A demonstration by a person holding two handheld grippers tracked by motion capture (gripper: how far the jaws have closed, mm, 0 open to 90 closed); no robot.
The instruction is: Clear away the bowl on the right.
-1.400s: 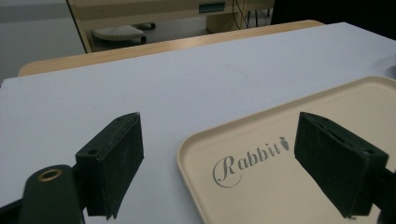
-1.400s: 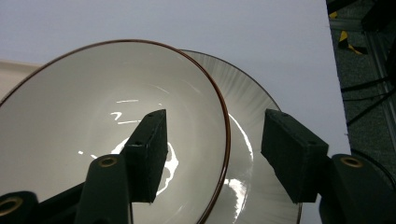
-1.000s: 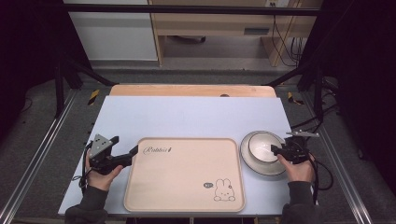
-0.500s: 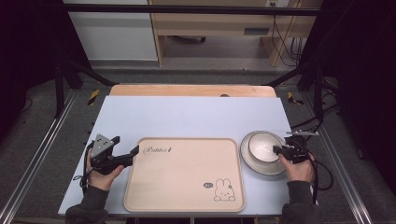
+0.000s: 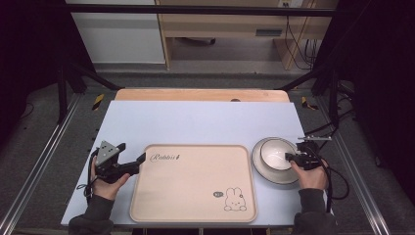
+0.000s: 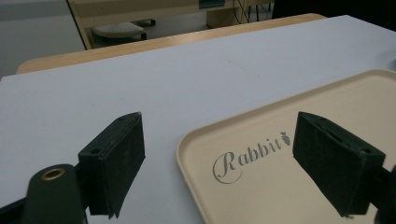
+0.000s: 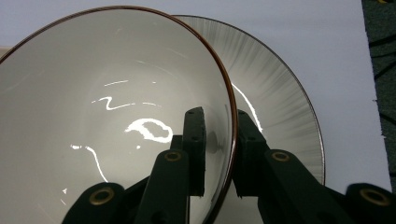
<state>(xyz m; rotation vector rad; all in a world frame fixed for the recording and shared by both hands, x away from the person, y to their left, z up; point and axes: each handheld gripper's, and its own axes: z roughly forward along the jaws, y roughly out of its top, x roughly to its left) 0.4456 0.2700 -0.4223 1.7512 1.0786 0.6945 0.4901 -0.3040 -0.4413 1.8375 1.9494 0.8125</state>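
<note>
One tray point(image 5: 193, 183) on the table point(image 5: 195, 122). Right of the tray: one bowl point(image 5: 274, 152), one plate point(image 5: 274, 174). Two grippers, left point(image 5: 142, 157) and right point(image 5: 288, 157), flank the tray.

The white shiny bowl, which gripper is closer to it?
Right. The right gripper has its jaws closed on the rim of the white shiny bowl. The left gripper sits far across the beige rabbit tray, jaws open at its corner.
</note>
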